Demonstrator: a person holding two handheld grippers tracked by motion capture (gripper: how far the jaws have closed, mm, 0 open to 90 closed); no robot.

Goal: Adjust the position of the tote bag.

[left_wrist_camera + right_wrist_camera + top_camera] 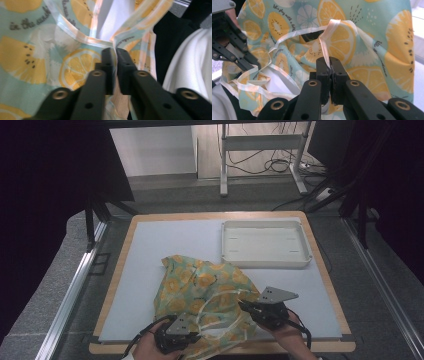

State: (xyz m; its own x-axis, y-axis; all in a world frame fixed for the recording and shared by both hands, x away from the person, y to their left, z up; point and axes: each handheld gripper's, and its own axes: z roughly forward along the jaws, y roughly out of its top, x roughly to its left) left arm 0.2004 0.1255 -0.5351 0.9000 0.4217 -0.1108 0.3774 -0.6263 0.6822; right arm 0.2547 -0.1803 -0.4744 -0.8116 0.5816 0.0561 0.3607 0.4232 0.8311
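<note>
L tongs (116,53) low, R tongs (330,62) pinching apron (200,285)

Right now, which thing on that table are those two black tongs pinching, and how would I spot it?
Start at the pale grey mat covering the wooden table, then look to its near edge, short of the empty white plastic tray. There lies a crumpled mint-green cloth printed with orange slices. Unlike the rigid, plain tray, it is soft and patterned, with pale ribbon edging that the left tongs and right tongs each clamp.
</note>
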